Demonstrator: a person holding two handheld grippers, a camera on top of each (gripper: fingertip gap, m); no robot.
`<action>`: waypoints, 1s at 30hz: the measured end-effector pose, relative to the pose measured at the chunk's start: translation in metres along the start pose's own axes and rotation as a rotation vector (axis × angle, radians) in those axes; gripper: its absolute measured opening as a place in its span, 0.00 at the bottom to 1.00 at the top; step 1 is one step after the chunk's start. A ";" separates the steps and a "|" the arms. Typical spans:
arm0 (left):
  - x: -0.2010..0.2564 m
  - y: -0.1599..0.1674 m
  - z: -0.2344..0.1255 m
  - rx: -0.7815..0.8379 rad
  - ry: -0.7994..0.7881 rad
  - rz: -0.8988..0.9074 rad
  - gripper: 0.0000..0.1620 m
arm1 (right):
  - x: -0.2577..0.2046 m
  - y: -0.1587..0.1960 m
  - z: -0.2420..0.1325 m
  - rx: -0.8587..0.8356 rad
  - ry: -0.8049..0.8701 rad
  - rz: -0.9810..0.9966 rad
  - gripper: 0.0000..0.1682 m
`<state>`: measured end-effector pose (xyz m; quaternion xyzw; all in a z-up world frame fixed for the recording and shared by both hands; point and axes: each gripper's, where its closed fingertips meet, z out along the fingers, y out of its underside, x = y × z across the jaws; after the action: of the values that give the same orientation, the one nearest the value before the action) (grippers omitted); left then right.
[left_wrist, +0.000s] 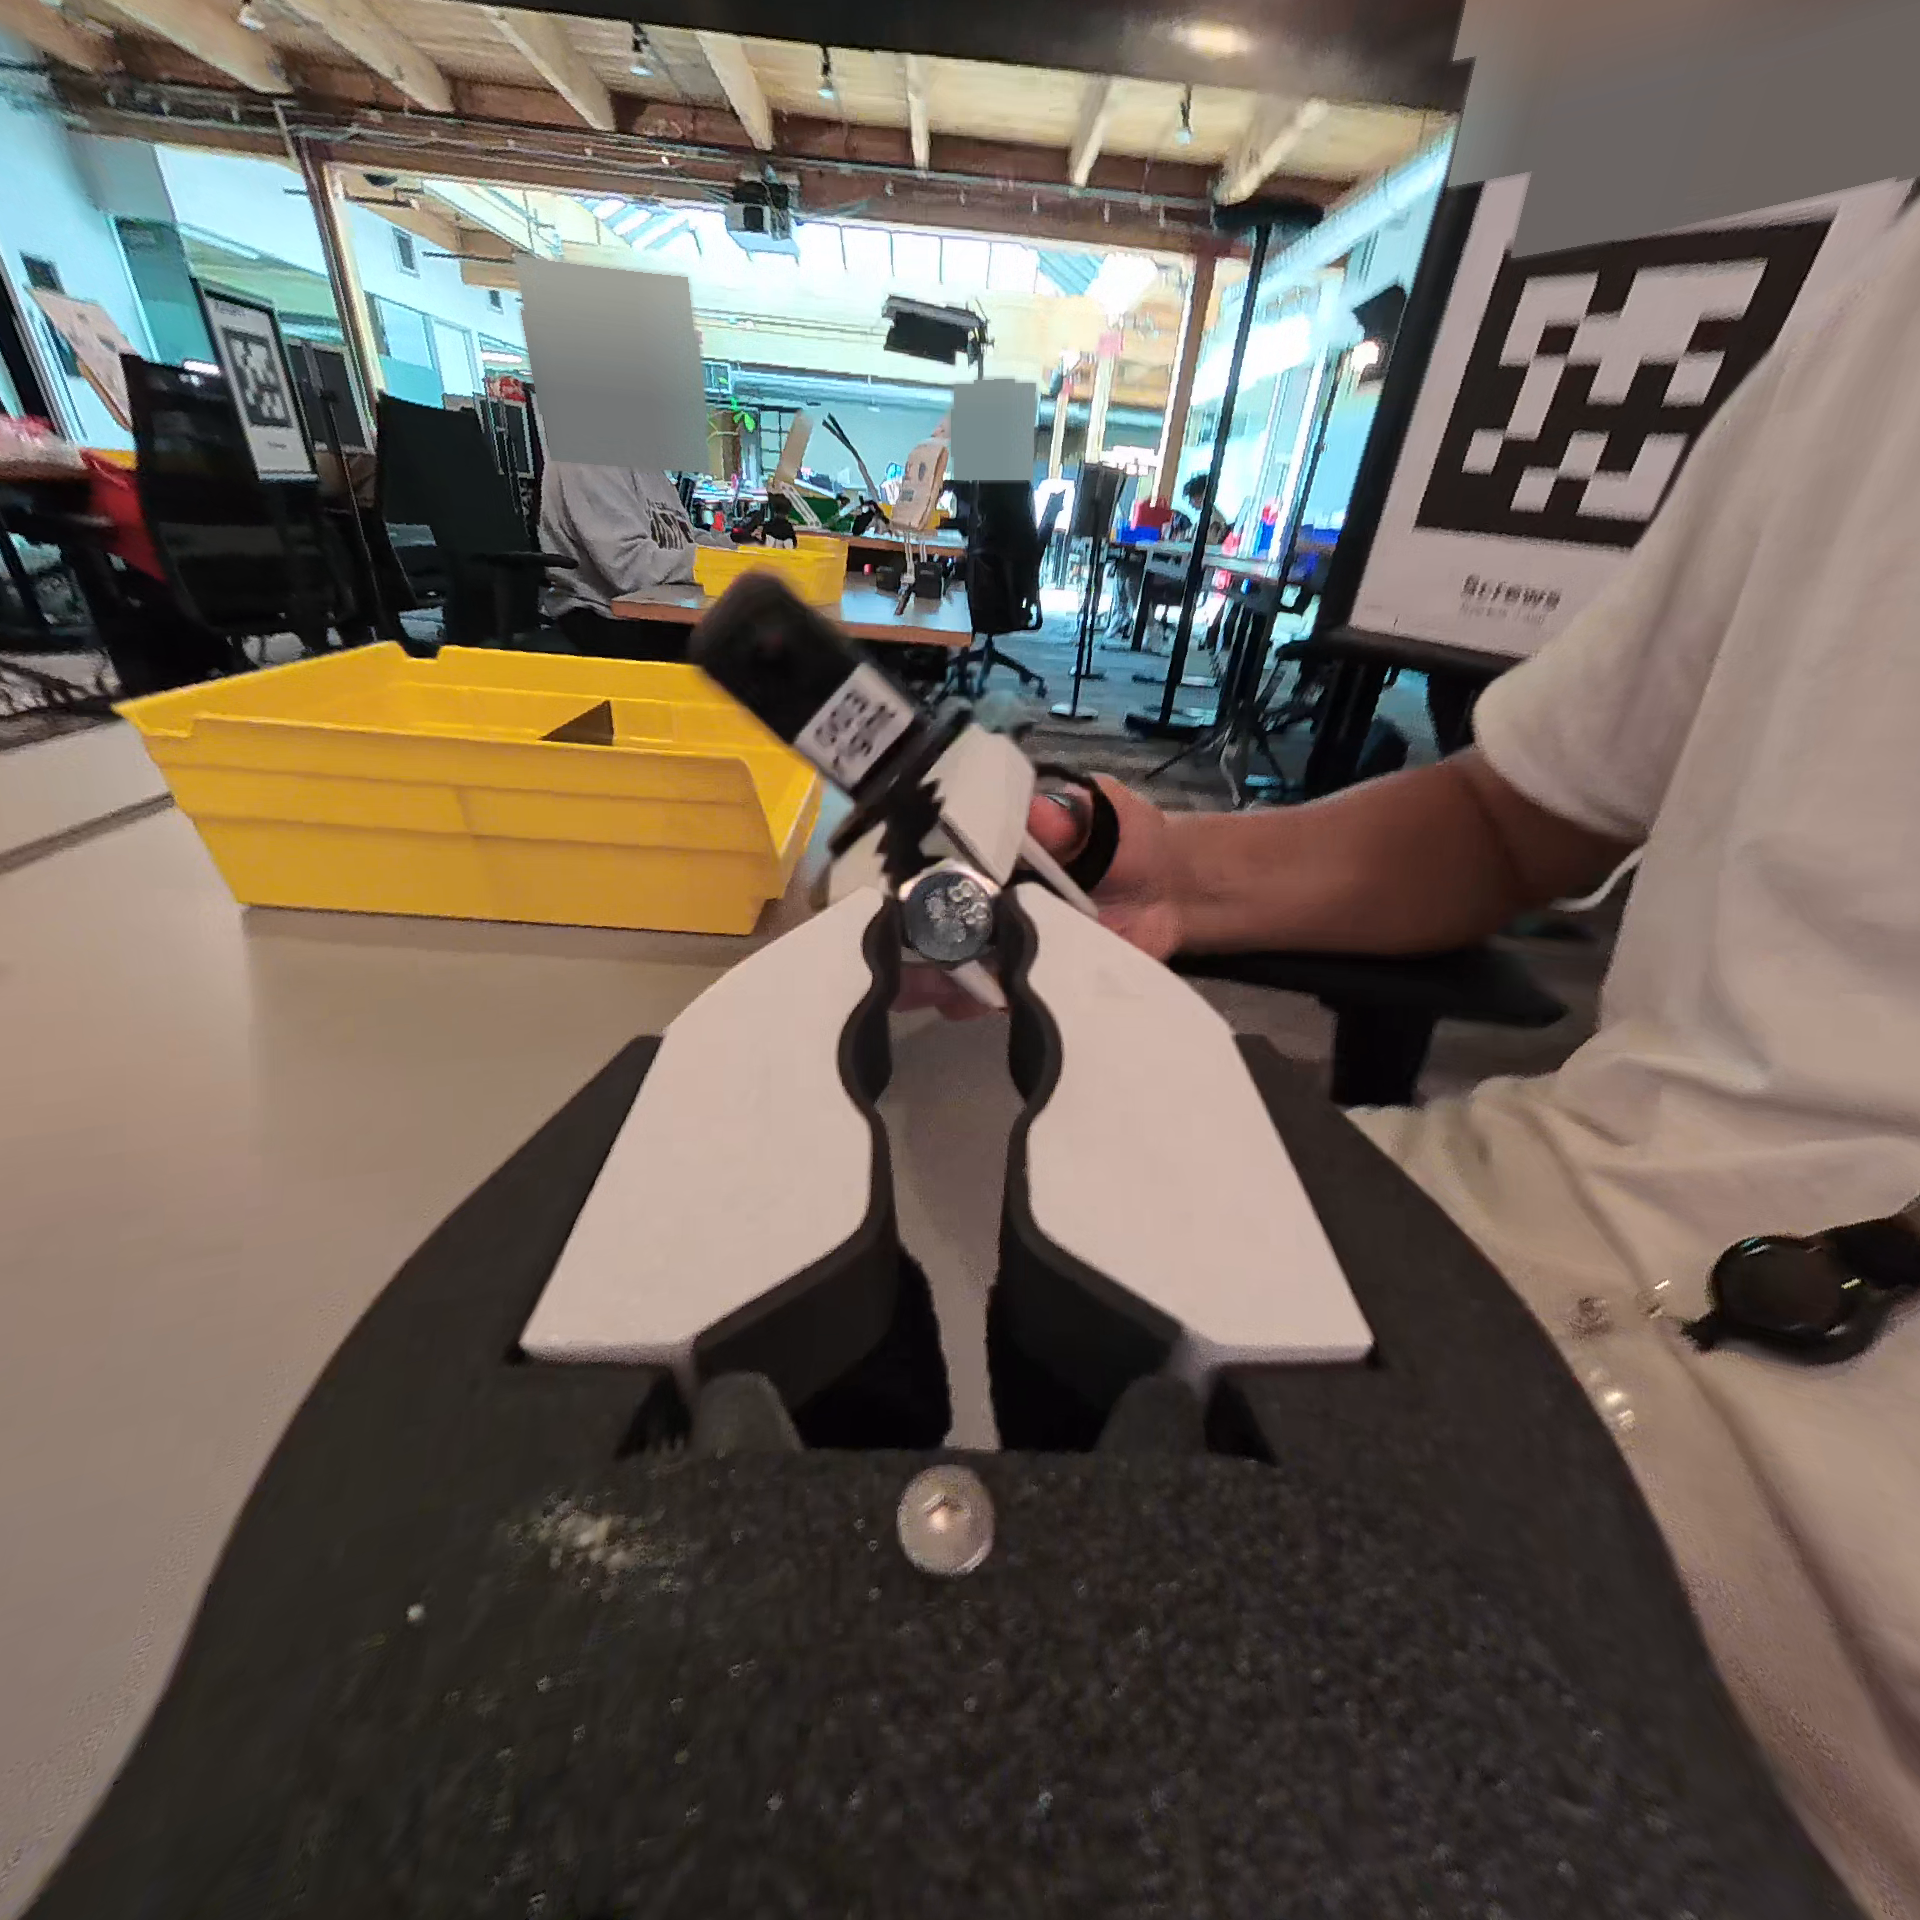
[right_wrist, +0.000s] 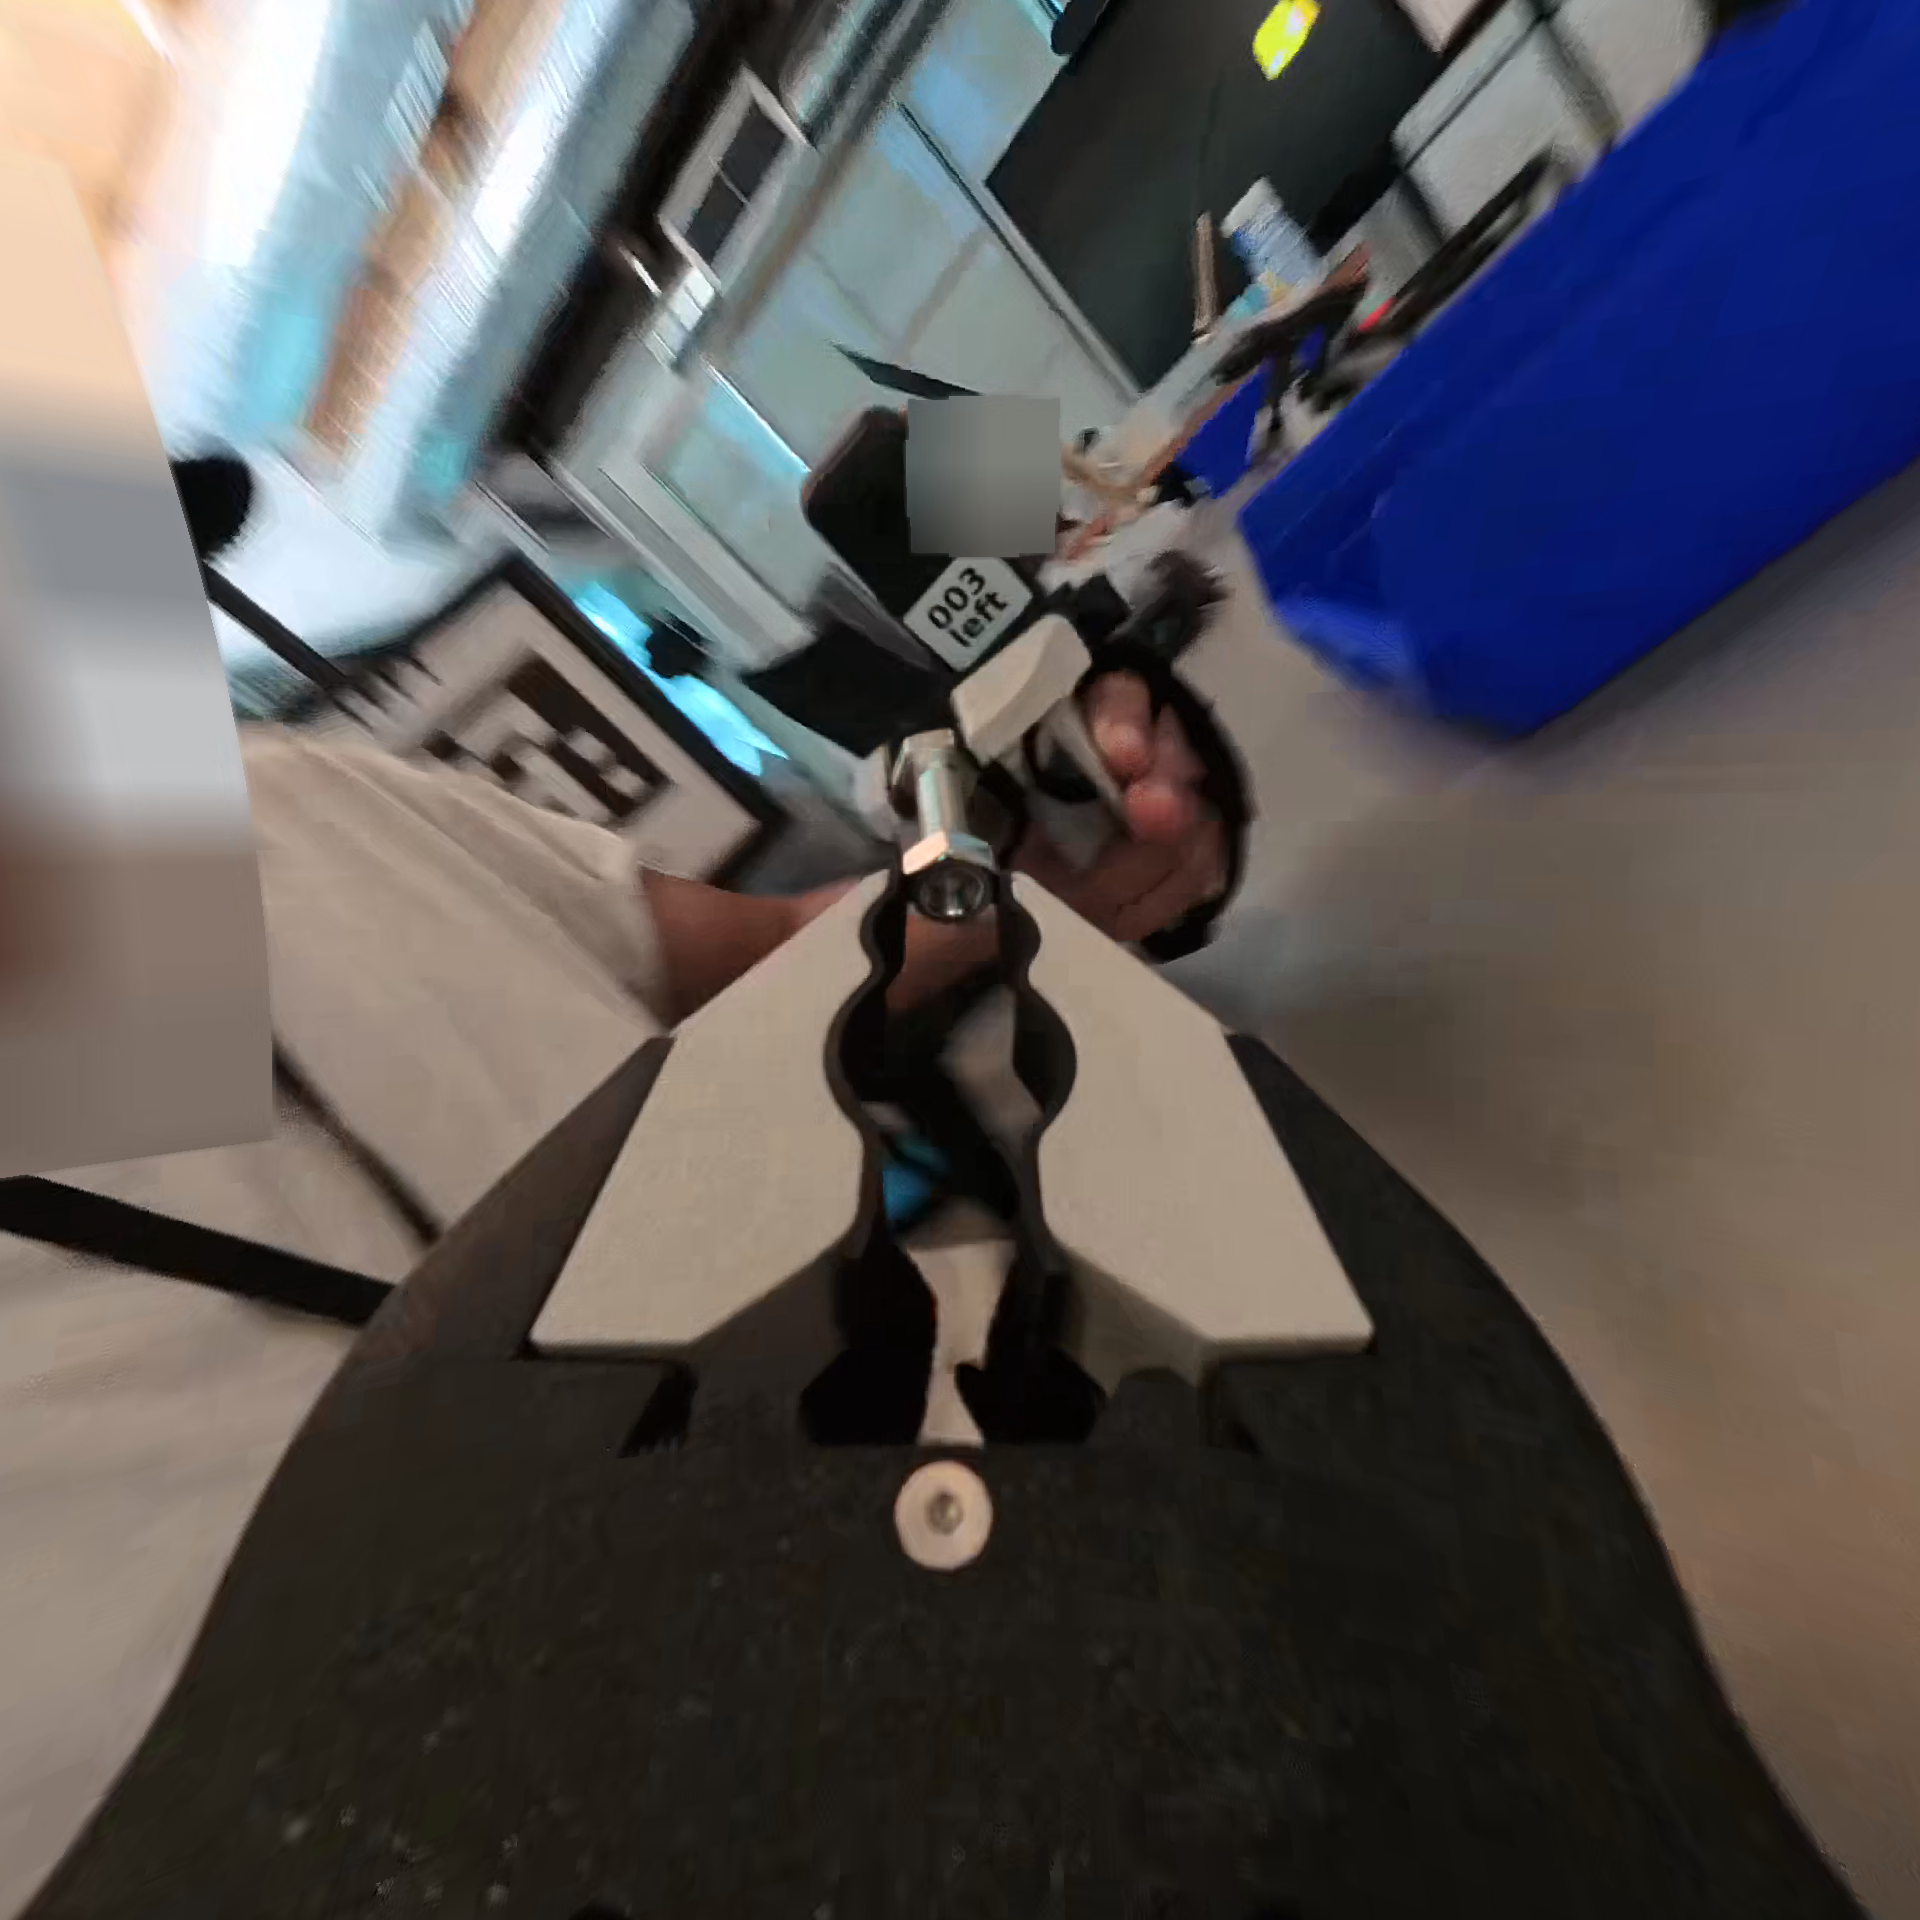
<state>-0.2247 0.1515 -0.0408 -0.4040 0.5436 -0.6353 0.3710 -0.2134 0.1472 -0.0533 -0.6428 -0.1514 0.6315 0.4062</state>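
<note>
The left gripper (left_wrist: 948, 925) has its jaws shut on the head of a shiny metal bolt (left_wrist: 945, 914), held up in the air above the pale worktop (left_wrist: 208, 1091). The right gripper (right_wrist: 951, 896) faces it from the other end, and its jaws are closed on a silver hex nut (right_wrist: 948, 854) that sits on the bolt's shaft. So the bolt hangs between the two grippers, pinched at both ends, just beside the near corner of a yellow bin (left_wrist: 468, 800). That bin rests on the worktop, and its inside looks mostly bare from here. A blue bin (right_wrist: 1579, 499) stands farther off on the right gripper's side. The person's hand (left_wrist: 1122, 873) behind the bolt holds the handle of the right gripper. The picture from the right gripper is smeared, so I cannot tell how far the nut is on the thread. Here is what could go wrong, I think. Each grip is only at the very tips, on smooth round metal. If one gripper tilts or twists out of line with the other, the nut could jam crooked on the thread. The bolt could also pop out and drop onto the worktop.
</note>
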 end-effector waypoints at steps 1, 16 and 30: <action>0.000 -0.002 -0.003 0.015 0.008 -0.049 0.11 | -0.001 -0.001 0.003 -0.032 0.074 -0.175 0.09; -0.027 -0.013 -0.029 0.130 -0.049 -0.335 0.10 | 0.011 -0.006 0.002 -0.237 0.922 -1.681 0.10; -0.072 0.032 0.018 -0.180 -0.277 -0.122 0.11 | 0.019 -0.096 -0.190 0.079 1.039 -0.481 0.10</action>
<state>-0.1783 0.2052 -0.0785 -0.5517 0.5162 -0.5437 0.3656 -0.0020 0.1572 -0.0224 -0.8006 -0.0503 0.1276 0.5833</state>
